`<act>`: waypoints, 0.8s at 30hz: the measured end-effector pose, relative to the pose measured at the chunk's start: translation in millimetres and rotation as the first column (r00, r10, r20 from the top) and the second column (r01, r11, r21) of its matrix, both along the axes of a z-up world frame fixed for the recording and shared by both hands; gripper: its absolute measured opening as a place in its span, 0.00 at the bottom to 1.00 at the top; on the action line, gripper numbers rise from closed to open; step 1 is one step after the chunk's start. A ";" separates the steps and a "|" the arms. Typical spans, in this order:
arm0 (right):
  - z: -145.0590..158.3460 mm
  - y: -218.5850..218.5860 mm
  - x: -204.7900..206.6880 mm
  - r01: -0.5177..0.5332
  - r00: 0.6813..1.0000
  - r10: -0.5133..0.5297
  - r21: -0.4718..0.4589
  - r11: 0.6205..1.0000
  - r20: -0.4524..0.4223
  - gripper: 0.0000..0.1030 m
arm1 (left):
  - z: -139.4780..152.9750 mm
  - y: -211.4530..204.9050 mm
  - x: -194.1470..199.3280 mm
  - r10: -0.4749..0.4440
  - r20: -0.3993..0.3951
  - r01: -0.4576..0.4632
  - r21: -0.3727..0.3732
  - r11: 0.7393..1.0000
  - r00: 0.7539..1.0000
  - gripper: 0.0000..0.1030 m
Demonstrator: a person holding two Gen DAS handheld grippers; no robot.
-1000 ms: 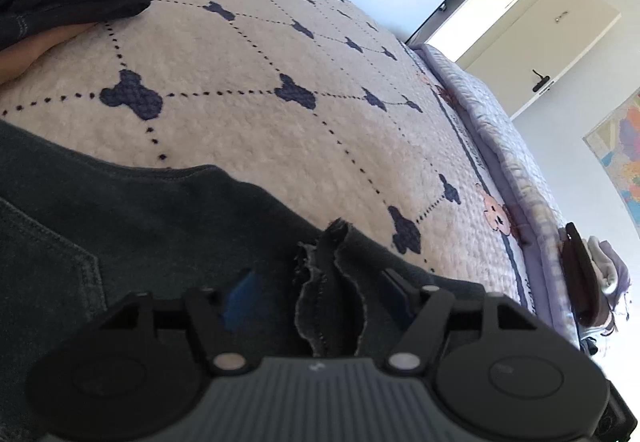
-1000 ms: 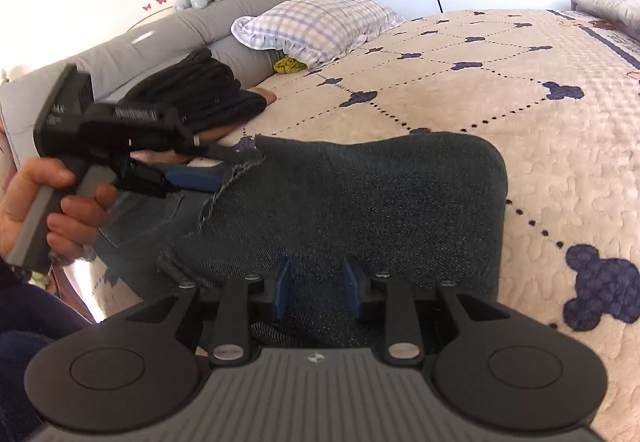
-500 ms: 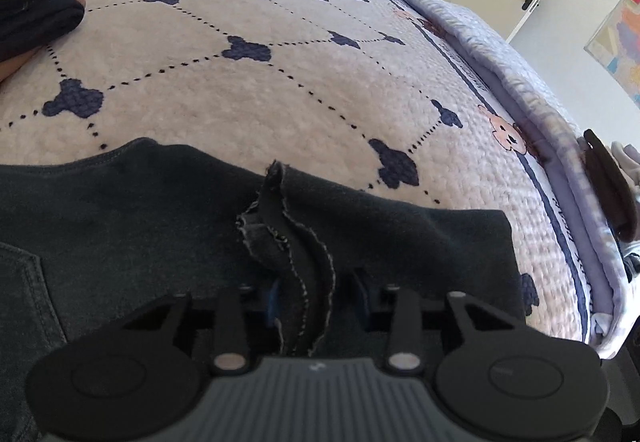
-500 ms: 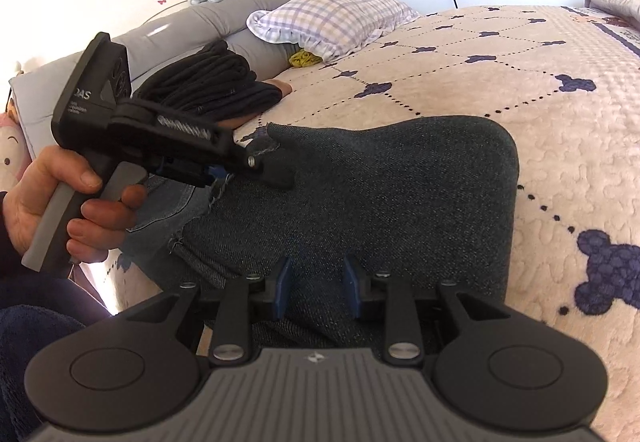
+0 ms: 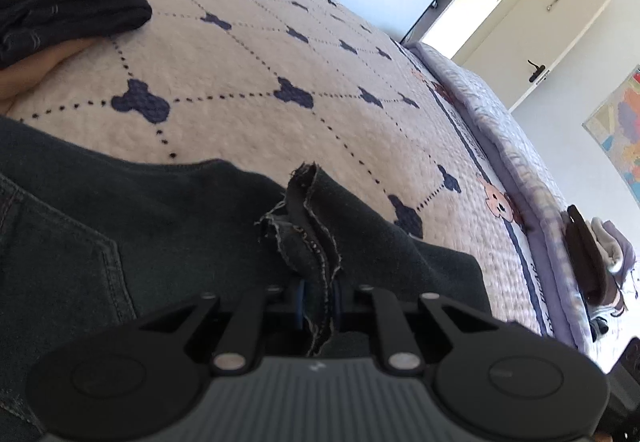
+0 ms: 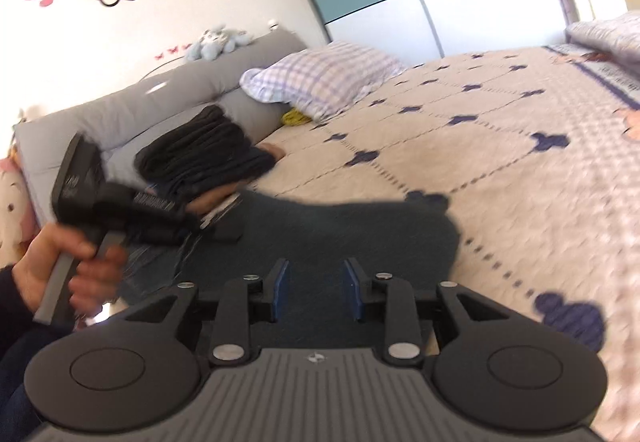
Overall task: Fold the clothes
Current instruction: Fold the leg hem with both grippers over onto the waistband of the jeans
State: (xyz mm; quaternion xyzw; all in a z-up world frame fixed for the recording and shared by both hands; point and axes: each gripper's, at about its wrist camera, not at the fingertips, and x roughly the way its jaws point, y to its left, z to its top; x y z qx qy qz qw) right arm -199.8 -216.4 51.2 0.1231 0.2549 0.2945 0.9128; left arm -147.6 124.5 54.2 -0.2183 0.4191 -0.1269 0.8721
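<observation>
Two tongs in play, one in each of my hands. My left gripper (image 5: pixel 318 296) has just been closing, and its blue pads now pinch the frayed hem (image 5: pixel 308 238) of the jeans (image 5: pixel 120 234), the ragged edge standing up in a bunch between the fingers. From my right wrist view, my left hand (image 6: pixel 60 266) grips that tool's handle at the jeans' near-left edge. My right gripper (image 6: pixel 316 292) hovers over the jeans with its pads apart and nothing pressed between them, dark denim showing in the gap. The jeans lie spread on the quilt (image 6: pixel 500 169), at its near edge. Beyond the jeans sits a dark clothes pile (image 6: pixel 204 149), and farther still a checked pillow (image 6: pixel 320 81).
</observation>
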 end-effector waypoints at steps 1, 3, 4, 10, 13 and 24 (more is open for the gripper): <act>0.0 -1.5 6.7 0.015 1.000 -0.015 -0.013 1.000 -0.008 0.35 | -3.3 -2.7 2.7 -0.001 -0.023 0.002 0.029 1.000 1.000 0.15; -14.9 4.3 21.9 0.016 0.998 -0.019 -0.054 0.998 -0.059 0.35 | -7.4 -6.4 6.3 -0.004 -0.044 0.007 0.072 0.997 0.999 0.17; -23.8 8.0 28.3 0.013 0.996 -0.020 -0.075 0.997 -0.083 0.35 | -8.3 -6.0 7.0 0.000 -0.048 0.004 0.076 0.997 0.999 0.17; -27.1 14.8 26.7 0.005 0.999 -0.011 -0.131 0.991 -0.043 0.35 | -9.0 -3.8 4.9 -0.002 -0.046 0.006 0.094 0.996 0.999 0.22; -10.0 9.7 40.5 0.032 0.999 -0.034 -0.122 0.992 -0.009 0.36 | -9.1 -4.3 4.8 -0.002 -0.047 0.007 0.097 0.995 0.999 0.22; -16.1 33.0 94.4 -0.003 0.996 -0.017 -0.226 0.974 -0.087 0.38 | -10.7 -2.7 6.1 -0.007 -0.053 0.012 0.094 0.995 0.999 0.23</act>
